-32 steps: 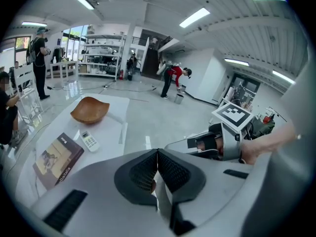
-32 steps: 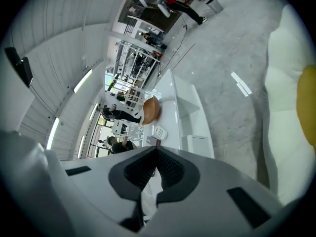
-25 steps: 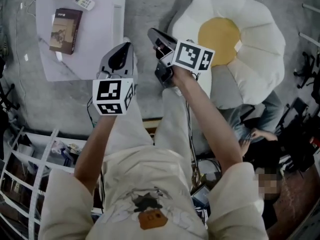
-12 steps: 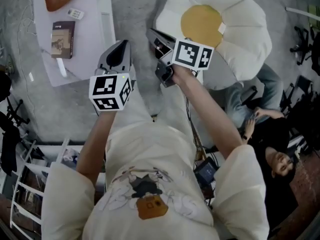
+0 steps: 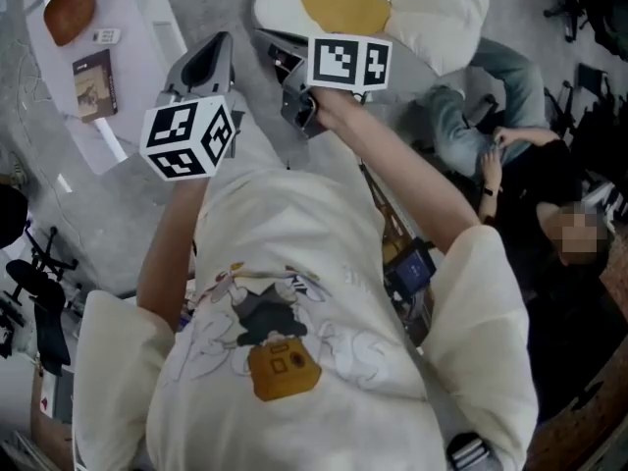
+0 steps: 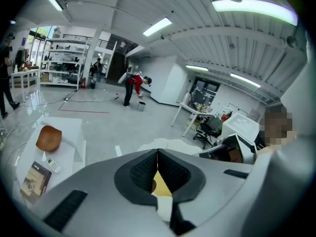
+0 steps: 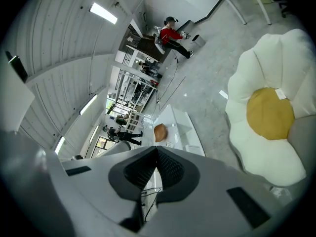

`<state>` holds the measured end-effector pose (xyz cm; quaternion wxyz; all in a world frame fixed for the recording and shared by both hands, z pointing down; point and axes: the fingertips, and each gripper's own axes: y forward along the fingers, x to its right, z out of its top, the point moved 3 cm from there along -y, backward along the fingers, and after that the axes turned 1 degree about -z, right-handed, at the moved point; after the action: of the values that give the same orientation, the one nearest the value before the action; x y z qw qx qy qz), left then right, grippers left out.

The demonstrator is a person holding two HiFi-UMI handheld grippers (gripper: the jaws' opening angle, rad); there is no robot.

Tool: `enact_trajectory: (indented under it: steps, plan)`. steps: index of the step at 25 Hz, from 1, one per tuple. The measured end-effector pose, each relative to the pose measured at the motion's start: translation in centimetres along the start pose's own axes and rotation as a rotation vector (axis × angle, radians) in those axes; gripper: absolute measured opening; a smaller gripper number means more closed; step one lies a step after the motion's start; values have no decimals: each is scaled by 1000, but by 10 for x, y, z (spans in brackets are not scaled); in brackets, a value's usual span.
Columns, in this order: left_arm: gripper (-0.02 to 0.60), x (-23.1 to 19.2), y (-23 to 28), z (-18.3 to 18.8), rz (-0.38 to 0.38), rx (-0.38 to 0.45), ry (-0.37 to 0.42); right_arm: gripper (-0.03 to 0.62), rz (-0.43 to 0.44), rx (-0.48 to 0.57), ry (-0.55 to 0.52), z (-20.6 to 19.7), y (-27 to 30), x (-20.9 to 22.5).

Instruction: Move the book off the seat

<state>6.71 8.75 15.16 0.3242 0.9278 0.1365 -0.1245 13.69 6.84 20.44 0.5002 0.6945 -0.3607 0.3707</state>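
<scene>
Lying flat at the upper left of the head view, the book [image 5: 94, 84] has a dark, rectangular cover and rests on the smooth white table [image 5: 135, 72]. It is well apart from the cushion seat [image 5: 432, 8] at the top centre. That seat is shaped like a fried egg, with puffy white lobes round a soft yellow disc. Just above the book on the table are a small pale remote [image 5: 106, 36] and a rounded brown object [image 5: 71, 10].

The left gripper [image 5: 218, 42] has its ribbed black pads pressed together with nothing between them, and so does the right gripper [image 5: 267, 37]. Both have smooth grey plastic shells and carry a cube with black-and-white square markers. They are held side by side in mid-air, between the table and the seat.
</scene>
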Motion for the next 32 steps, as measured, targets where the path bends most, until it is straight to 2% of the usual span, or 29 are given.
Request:
enact_trajectory:
  steps: [5, 9, 12, 19, 27, 32]
  plan:
    - [12, 41, -4, 2, -47, -3, 59, 9, -21, 49, -16, -10, -60, 4]
    - [12, 62, -5, -2, -95, -20, 95, 9, -33, 127, 33, -12, -95, 14]
    - [12, 88, -11, -10, -136, -31, 122, 9, -39, 151, 31, -20, -126, 14]
    - [12, 143, -11, -20, -274, -69, 176, 9, -58, 231, 7, -34, -175, 8]
    - [12, 205, -36, 2, -361, -44, 189, 9, -93, 370, -103, -42, -235, -11]
    - [12, 219, -40, 16, -391, -43, 213, 9, -145, 402, -185, -37, -247, -25]
